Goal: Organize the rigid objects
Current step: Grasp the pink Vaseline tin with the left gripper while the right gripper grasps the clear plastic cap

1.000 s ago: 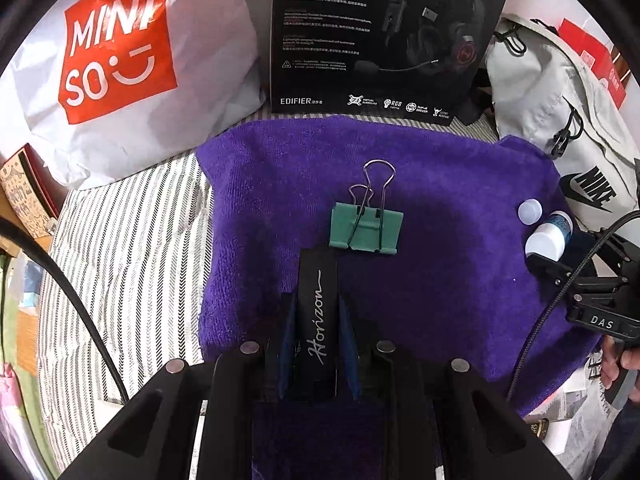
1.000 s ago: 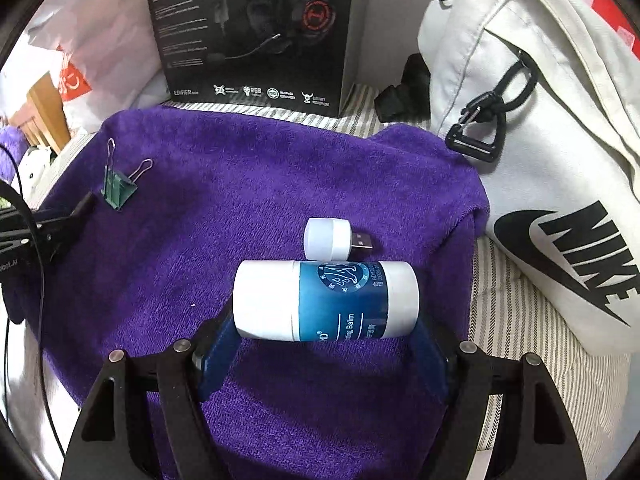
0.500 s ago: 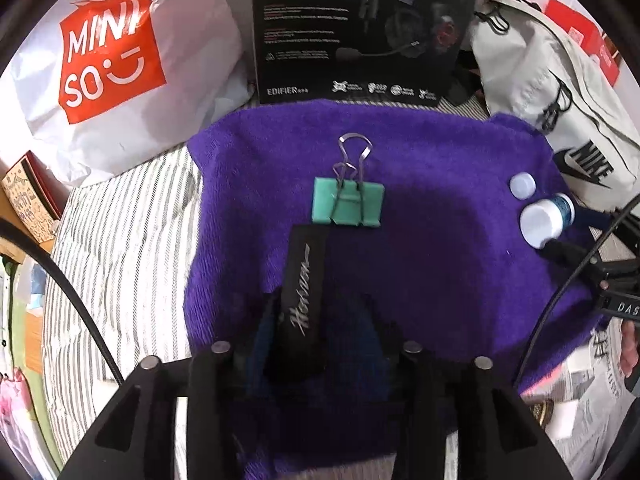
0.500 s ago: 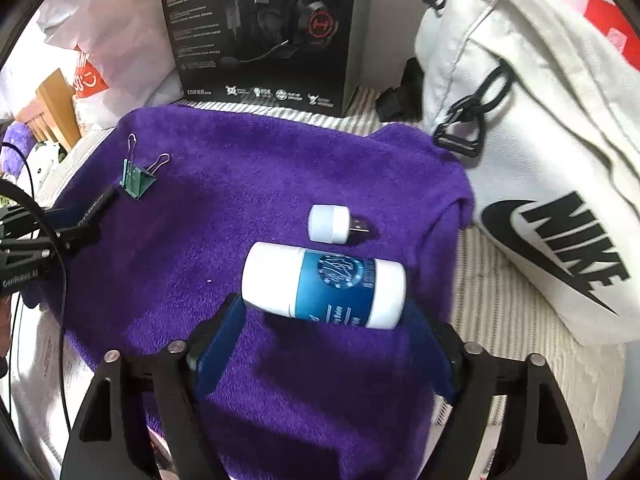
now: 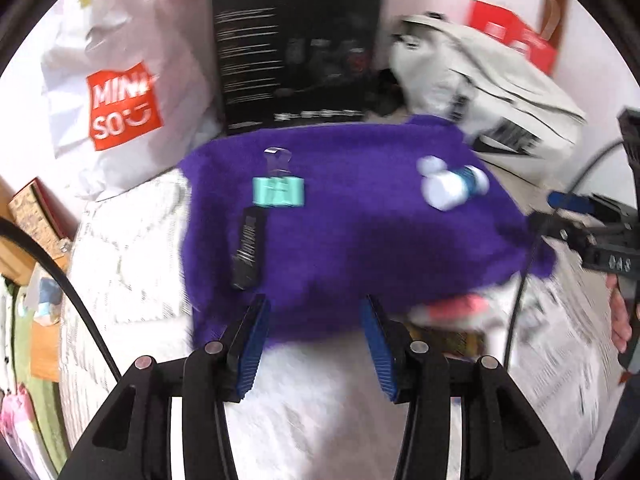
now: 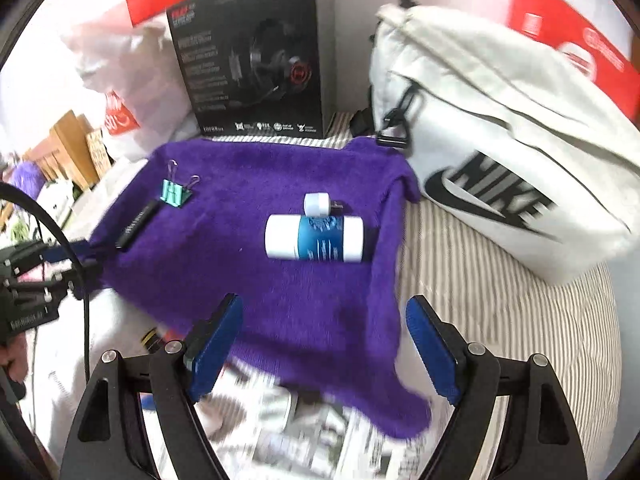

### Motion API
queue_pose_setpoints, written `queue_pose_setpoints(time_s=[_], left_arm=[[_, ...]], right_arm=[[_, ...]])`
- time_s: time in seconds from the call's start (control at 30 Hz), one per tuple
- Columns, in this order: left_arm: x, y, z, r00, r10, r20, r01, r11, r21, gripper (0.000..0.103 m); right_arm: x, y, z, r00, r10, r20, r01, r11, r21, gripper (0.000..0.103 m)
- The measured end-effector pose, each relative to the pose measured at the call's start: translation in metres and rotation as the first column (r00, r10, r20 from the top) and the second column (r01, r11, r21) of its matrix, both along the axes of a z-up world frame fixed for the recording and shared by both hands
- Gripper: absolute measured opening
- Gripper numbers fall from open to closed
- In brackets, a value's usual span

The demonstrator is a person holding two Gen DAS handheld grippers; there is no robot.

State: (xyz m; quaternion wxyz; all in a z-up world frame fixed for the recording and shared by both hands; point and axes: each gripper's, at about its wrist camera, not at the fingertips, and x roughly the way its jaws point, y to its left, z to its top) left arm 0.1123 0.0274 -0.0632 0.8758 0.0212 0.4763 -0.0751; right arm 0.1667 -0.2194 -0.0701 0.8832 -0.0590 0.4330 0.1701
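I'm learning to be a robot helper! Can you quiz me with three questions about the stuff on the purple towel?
1. True or false: the left gripper is squeezing the black Horizon stick.
2. Which thing lies right next to the blue-and-white balm tube?
A. green binder clip
B. small white USB plug
C. white Nike bag
3. Fill in: all four small things lie on the purple ____.

Key: 1 false, both grippers, the right gripper too, are open and empty. 2 B. 3 towel.
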Motion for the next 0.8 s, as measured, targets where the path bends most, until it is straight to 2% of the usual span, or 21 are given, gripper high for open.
queue_pose_setpoints(time_s=[0.23, 0.4, 0.7, 0.8], left_arm=[[-0.042, -0.041, -0.019, 0.987, -0.161, -0.02, 0.16, 0.985, -0.062, 0.046], [-0.049, -0.059, -0.036, 0.974, -0.225, -0.037, 0.222, 0.973, -0.06, 0.051], [-0.046, -0.077, -0.044, 0.963, -0.263, -0.053, 0.261, 0.965, -0.032, 0.051], [-0.043, -0.083, -0.047, 0.966, -0.249, -0.065, 0.248, 0.968, -0.027, 0.05]], right_arm=[[-0.058, -0.035, 0.007, 0.997, -0.068, 0.029, 0.067, 0.997, 0.038, 0.083], [-0.09, -0.055, 0.004, 0.994, -0.111, 0.023, 0.109, 0.992, 0.067, 0.083], [-0.114, -0.074, -0.009, 0.987, -0.158, -0.012, 0.159, 0.983, 0.093, 0.083], [-0.116, -0.073, -0.014, 0.988, -0.151, -0.026, 0.153, 0.984, 0.094, 0.083]])
